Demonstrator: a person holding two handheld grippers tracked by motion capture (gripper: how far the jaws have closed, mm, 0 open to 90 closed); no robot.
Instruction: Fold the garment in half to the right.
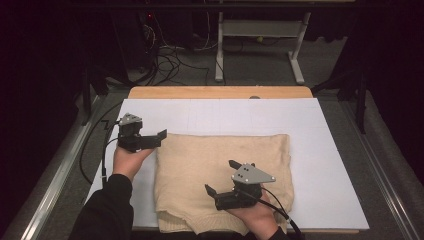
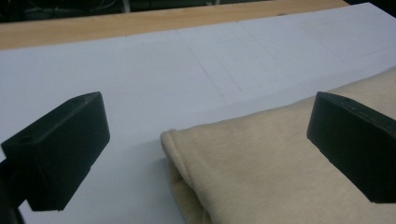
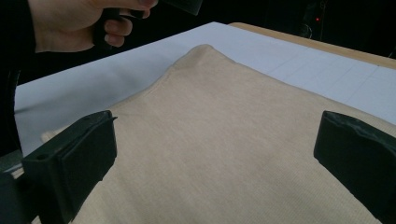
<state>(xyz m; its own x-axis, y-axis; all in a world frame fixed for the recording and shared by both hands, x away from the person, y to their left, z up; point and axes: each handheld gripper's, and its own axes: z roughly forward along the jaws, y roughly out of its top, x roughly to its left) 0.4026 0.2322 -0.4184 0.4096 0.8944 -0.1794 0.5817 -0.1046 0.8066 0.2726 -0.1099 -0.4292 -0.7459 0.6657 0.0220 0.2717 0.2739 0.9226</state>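
Hovering with jaws apart, the left gripper (image 1: 161,135) sat by the far left corner of the folded sweater (image 1: 200,165) on the sheet (image 1: 320,150), the right gripper (image 1: 220,177) over its near half; grabbing one layer only could undo the fold.

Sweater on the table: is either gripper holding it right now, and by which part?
Nothing is held. The left gripper stands open at the sweater's far left corner; the right gripper is open above it.
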